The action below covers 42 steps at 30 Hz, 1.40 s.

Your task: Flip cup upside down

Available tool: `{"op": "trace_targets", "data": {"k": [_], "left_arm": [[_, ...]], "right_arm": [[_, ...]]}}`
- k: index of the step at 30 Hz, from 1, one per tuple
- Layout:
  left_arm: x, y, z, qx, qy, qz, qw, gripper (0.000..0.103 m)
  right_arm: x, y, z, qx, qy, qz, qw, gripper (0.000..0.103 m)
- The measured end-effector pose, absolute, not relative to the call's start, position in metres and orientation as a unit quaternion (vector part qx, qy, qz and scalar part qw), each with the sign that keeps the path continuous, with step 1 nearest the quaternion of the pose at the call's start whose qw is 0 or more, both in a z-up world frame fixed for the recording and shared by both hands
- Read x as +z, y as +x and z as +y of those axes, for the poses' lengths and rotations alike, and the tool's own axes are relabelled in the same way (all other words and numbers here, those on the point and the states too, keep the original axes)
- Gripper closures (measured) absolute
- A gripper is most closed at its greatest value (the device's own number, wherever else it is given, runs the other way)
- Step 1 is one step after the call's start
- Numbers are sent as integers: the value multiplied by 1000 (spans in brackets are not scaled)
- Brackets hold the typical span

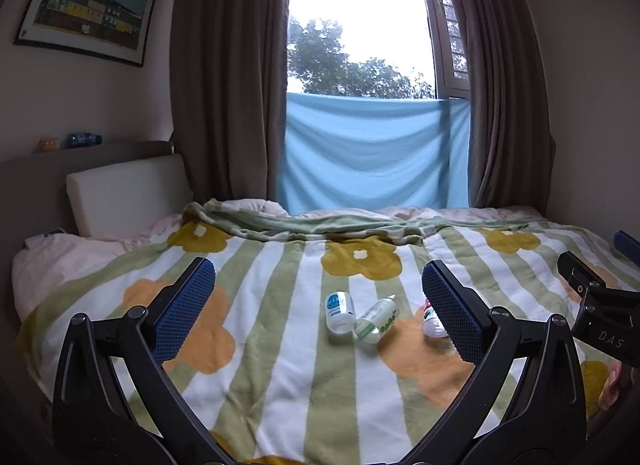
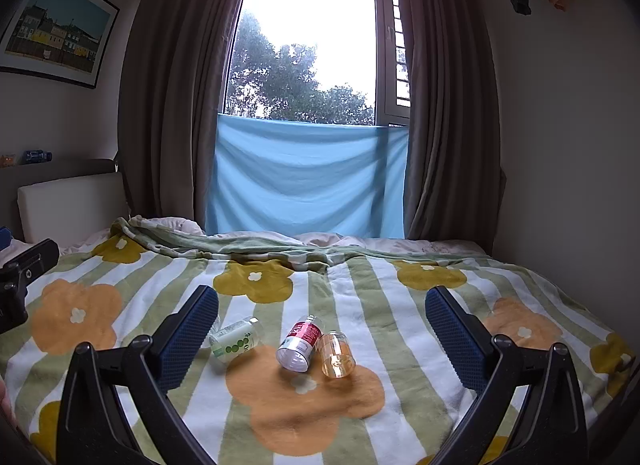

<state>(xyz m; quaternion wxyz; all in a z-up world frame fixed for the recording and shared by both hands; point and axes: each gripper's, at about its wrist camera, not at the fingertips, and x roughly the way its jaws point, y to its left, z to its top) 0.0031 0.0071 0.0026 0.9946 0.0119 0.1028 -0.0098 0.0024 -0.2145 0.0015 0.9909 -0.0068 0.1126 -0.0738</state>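
Observation:
Several small clear plastic cups lie on their sides on the flowered, striped blanket (image 1: 280, 377). The left wrist view shows a blue-labelled cup (image 1: 340, 311), a green-labelled cup (image 1: 376, 321) and a red-labelled cup (image 1: 431, 323) half hidden behind my left gripper's right finger. The right wrist view shows the green-labelled cup (image 2: 236, 339), the red-labelled cup (image 2: 300, 345) and an orange-tinted cup (image 2: 338, 353) touching it. My left gripper (image 1: 318, 277) and right gripper (image 2: 322, 297) are both open, empty, and hover short of the cups.
A white cushion (image 1: 124, 193) leans on the headboard at the left. Brown curtains (image 2: 168, 105) and a blue cloth (image 2: 308, 177) hang behind the bed. A wall (image 2: 560, 145) bounds the bed on the right. A hand (image 1: 612, 385) shows at the right edge.

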Motion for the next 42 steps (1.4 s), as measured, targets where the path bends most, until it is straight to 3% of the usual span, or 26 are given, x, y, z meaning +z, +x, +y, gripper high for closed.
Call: {"op": "trace_targets", "data": {"k": [42], "left_arm": [[3, -2, 19, 1, 8, 91, 996, 0]], "right_arm": [[1, 2, -212, -72, -9, 102, 992, 0]]}}
